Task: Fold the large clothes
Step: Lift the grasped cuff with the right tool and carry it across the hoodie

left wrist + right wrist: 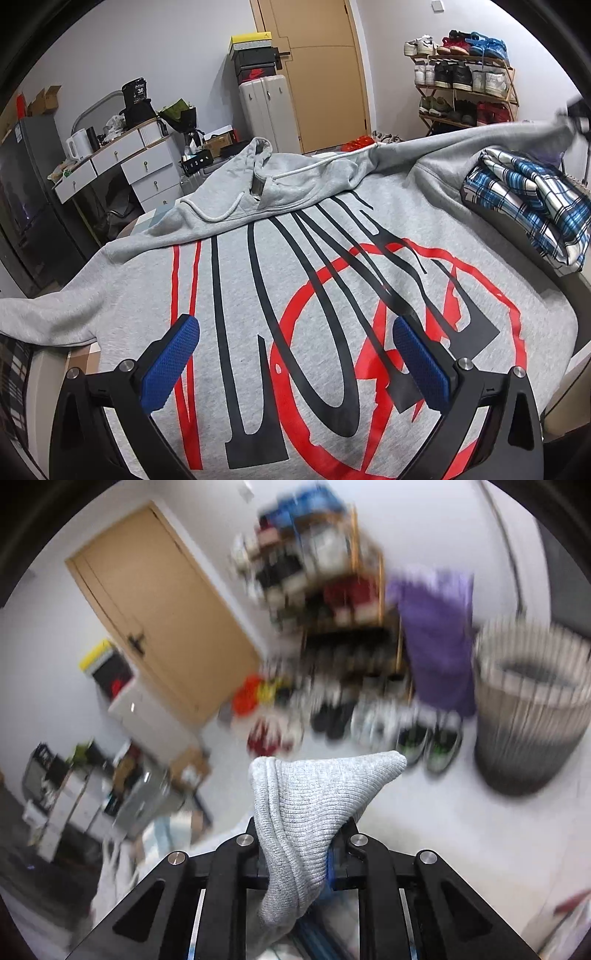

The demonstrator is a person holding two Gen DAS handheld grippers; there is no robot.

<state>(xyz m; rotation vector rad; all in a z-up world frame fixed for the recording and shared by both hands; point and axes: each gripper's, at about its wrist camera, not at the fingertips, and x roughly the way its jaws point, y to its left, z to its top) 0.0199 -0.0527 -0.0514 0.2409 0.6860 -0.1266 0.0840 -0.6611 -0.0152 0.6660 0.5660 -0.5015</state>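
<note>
A grey hoodie [332, 258] with black letters and a red circle print lies spread flat, hood [258, 173] at the far end. My left gripper [295, 339] is open and empty, hovering low over the hoodie's lower part. One sleeve [461, 136] stretches up to the far right, where my right gripper [576, 114] holds its end. In the right wrist view my right gripper [303, 845] is shut on the ribbed grey cuff [314, 797], lifted in the air; the background is motion-blurred.
A folded blue plaid garment [535, 199] lies at the right beside the hoodie. A shoe rack [465, 85], door [317, 74], white drawers [147, 166] and a laundry basket [532, 709] stand around the room.
</note>
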